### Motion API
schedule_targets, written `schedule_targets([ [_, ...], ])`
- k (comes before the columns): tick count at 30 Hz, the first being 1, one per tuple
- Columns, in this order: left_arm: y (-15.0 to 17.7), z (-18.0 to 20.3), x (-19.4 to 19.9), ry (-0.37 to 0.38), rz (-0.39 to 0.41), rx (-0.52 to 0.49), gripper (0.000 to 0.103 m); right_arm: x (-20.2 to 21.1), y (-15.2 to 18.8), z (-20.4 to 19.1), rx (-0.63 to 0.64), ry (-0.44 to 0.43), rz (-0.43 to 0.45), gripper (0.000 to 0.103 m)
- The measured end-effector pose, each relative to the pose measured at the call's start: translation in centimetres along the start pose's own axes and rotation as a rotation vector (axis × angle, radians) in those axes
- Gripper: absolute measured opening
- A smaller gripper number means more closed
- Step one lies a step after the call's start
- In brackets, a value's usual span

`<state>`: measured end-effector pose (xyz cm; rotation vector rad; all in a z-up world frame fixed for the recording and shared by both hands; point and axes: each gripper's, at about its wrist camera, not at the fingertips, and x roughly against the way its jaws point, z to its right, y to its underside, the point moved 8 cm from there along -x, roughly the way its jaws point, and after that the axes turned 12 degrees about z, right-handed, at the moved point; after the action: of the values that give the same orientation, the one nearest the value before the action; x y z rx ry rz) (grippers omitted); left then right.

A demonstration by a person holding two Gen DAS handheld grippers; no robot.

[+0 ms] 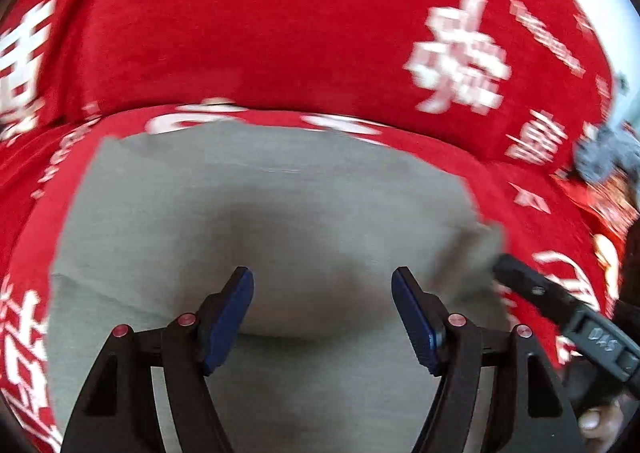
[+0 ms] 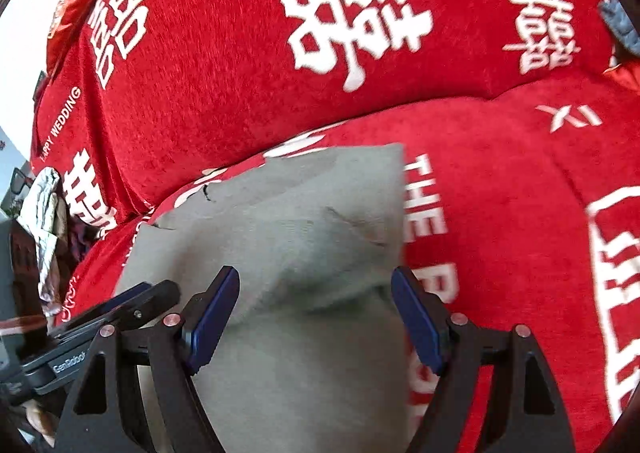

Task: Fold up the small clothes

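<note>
A small grey garment (image 1: 260, 213) lies folded on a red cover printed with white characters (image 1: 280, 33). My left gripper (image 1: 322, 293) hovers over the garment's near part, jaws open with only flat cloth below the blue pads (image 1: 228, 317). The other gripper's finger (image 1: 560, 305) reaches in from the right at the garment's edge. In the right wrist view the grey garment (image 2: 300, 233) shows a raised fold and a far corner pointing up. My right gripper (image 2: 316, 289) stands open over its right side, pads apart from the cloth. The left gripper's fingers (image 2: 120, 305) lie at lower left.
The red cover rises into a backrest-like bulge (image 2: 280, 53) behind the garment. A heap of other clothes (image 2: 44, 221) sits at the far left, and a grey crumpled item (image 1: 608, 157) at the right edge. A thumb (image 1: 592, 419) shows low on the right.
</note>
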<state>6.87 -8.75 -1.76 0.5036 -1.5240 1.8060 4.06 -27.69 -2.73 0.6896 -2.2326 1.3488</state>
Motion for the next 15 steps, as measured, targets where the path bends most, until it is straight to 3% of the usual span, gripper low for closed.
schedule_targets([
  [2,-0.1,-2.7,-0.6,-0.054,-0.01,0.037,0.073,-1.9,0.4,-0.2,-0.042,0.004,-0.045,0.079],
  [4,0.3,-4.6,-1.3,-0.084,-0.031,0.065,0.073,-3.0,0.7,0.2,-0.05,0.037,-0.067,0.054],
  [5,0.6,-5.5,-1.5,-0.088,-0.04,0.077,0.073,-3.4,0.8,0.3,-0.052,0.045,-0.078,0.023],
  [6,0.9,-6.2,-1.6,-0.09,-0.043,0.081,0.073,-3.6,0.8,0.4,-0.06,0.043,-0.08,0.014],
  [10,1.3,-7.9,-1.7,-0.097,-0.036,0.08,0.073,-1.7,-0.6,-1.6,0.056,0.001,0.049,0.012],
  [12,1.4,-8.3,-1.8,-0.092,-0.035,0.079,0.073,-1.3,-1.3,-2.3,0.147,0.037,0.096,0.012],
  [15,1.5,-8.0,-1.7,-0.097,-0.033,0.052,0.073,-2.6,-0.9,-1.6,0.197,0.063,0.047,0.012],
])
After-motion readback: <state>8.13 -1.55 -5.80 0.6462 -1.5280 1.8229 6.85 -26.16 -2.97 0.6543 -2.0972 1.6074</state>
